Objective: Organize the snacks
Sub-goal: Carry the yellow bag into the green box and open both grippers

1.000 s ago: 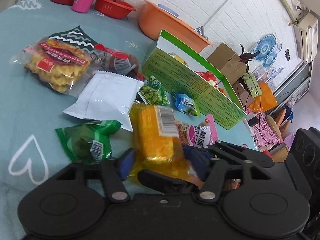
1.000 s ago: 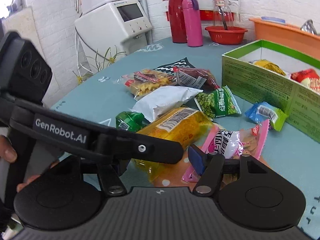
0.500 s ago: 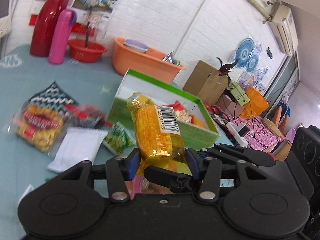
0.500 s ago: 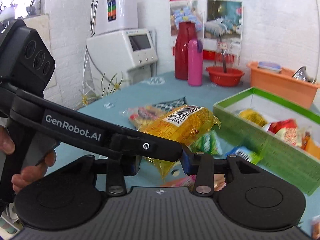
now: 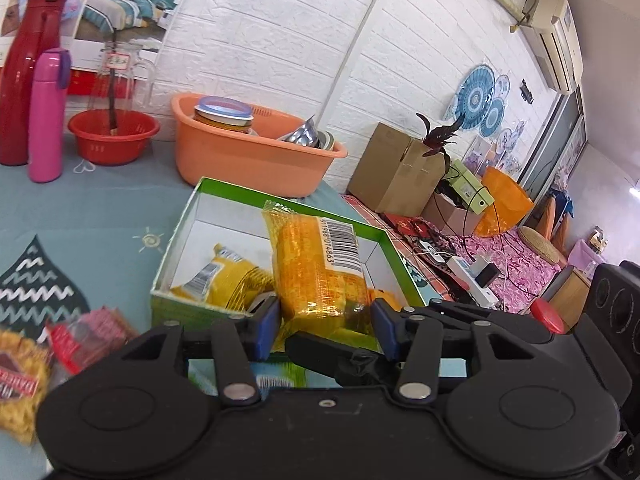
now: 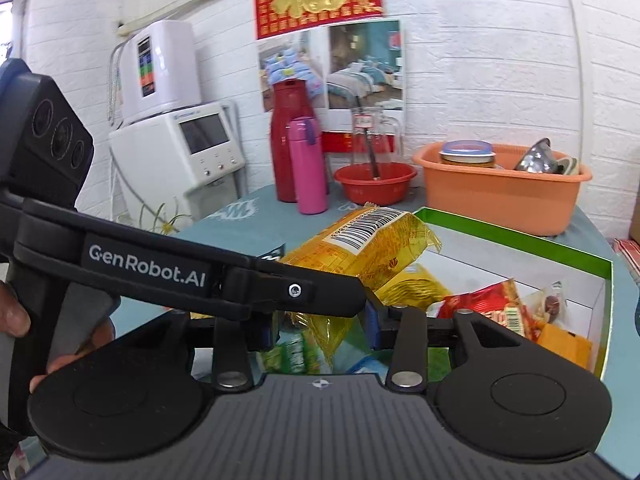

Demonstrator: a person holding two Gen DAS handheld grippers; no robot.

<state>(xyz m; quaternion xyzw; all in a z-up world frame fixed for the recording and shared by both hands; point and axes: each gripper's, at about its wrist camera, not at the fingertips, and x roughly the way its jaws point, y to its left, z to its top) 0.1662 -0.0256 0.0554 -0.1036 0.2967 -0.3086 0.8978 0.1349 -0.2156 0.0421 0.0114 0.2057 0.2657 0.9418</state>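
Both grippers hold one yellow snack packet [image 5: 320, 272] with a barcode label, lifted above the near edge of the green box [image 5: 176, 240]. My left gripper [image 5: 326, 326] is shut on the packet's lower end. My right gripper [image 6: 320, 326] is shut on the same packet [image 6: 360, 248], with the left gripper's black arm crossing in front of it. The box [image 6: 520, 240] holds another yellow packet [image 5: 224, 276], a red packet [image 6: 484, 304] and an orange one [image 6: 564, 342].
On the teal tablecloth [image 5: 100, 220] lie a waffle packet [image 5: 16, 380] and a red-labelled packet [image 5: 92, 332] at left. Behind the box stand an orange basin [image 5: 248, 152], a red bowl [image 5: 112, 136], a pink bottle [image 5: 46, 116] and a red flask [image 5: 24, 80].
The yellow packet has been lifted off the table and carried to the right, from among the loose snacks to above the green box. Both grippers moved with it.
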